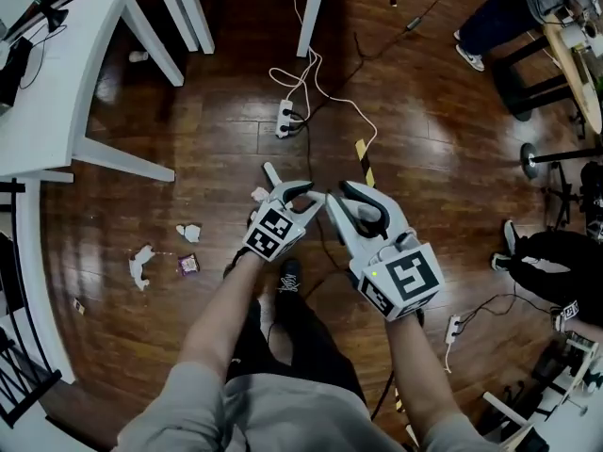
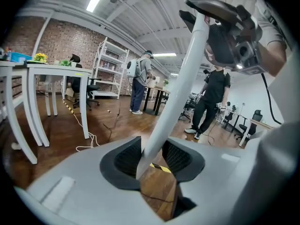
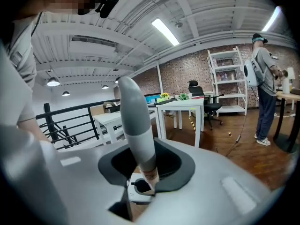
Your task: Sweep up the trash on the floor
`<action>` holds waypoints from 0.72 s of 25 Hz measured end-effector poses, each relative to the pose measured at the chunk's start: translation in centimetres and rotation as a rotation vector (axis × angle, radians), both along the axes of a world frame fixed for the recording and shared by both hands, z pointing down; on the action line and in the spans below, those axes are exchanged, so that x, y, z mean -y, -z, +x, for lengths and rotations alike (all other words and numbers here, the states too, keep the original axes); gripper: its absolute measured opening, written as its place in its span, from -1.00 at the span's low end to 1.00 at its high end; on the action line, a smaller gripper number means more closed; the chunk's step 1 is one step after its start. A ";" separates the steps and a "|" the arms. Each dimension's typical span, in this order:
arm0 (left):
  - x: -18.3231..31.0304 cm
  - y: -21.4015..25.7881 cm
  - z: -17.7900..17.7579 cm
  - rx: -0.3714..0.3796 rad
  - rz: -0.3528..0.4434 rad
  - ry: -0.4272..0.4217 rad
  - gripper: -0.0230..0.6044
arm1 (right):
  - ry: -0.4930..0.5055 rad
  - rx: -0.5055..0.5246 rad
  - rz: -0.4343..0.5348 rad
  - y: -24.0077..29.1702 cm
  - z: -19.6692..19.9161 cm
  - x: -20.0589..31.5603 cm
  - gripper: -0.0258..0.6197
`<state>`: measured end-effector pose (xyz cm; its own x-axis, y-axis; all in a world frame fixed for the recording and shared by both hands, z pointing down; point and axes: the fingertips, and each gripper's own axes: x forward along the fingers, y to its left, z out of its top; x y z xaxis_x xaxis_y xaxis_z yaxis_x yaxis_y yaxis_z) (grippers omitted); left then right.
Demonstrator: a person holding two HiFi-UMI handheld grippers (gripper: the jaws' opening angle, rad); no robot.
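Head view: left gripper (image 1: 297, 188) and right gripper (image 1: 341, 196) are low over the wood floor (image 1: 188, 365), tips almost together. The trash lies well off to their left: crumpled white paper (image 1: 141, 266), a smaller wad (image 1: 189, 233), and a purple wrapper (image 1: 188, 264) just below the wad. Neither gripper view shows any of it.

Left gripper view: jaws well apart, gripping nothing. A white bar (image 2: 180, 97) slants up through the gap to a black camera housing (image 2: 229, 36). Floor and yellow-black tape (image 2: 161, 168) show beside its tip.

Right gripper view: jaws part open. A round-ended grey-and-white bar (image 3: 136, 125) stands in the gap. What it is, unclear; the pads do not appear to press it.

Around: power strip (image 1: 285, 118) and white cable (image 1: 320, 88) ahead. White table (image 1: 57, 83), with its leg (image 1: 122, 158) above the trash. Black railing (image 1: 19, 347) at far left. A seated person's legs (image 1: 490, 22) at upper right. Bare floor lies open between grippers and trash.
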<state>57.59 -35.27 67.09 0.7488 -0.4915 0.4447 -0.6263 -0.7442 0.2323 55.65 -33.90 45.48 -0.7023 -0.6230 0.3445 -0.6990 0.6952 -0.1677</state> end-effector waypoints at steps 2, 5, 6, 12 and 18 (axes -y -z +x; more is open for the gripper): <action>0.2 -0.3 -1.0 0.018 -0.003 0.026 -0.48 | 0.017 0.019 -0.017 -0.4 -0.5 0.1 -0.68; -0.9 -0.7 -2.5 0.033 -0.029 0.029 -0.48 | 0.031 0.038 -0.056 -0.9 -1.6 -0.5 -0.68; -1.4 -0.8 -3.2 0.032 -0.036 0.034 -0.48 | 0.038 0.042 -0.064 -0.9 -2.4 -0.8 -0.68; -5.4 -0.6 -9.4 0.040 -0.057 0.040 -0.49 | 0.067 0.050 -0.104 -0.7 -8.8 -4.5 -0.66; -10.5 -0.9 -16.8 0.068 -0.100 0.066 -0.48 | 0.104 0.076 -0.156 -1.0 -15.6 -9.2 -0.65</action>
<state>40.75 -24.77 67.94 0.6828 -0.4899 0.5421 -0.6902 -0.6758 0.2586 40.04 -24.71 46.48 -0.7875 -0.4893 0.3747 -0.6063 0.7243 -0.3284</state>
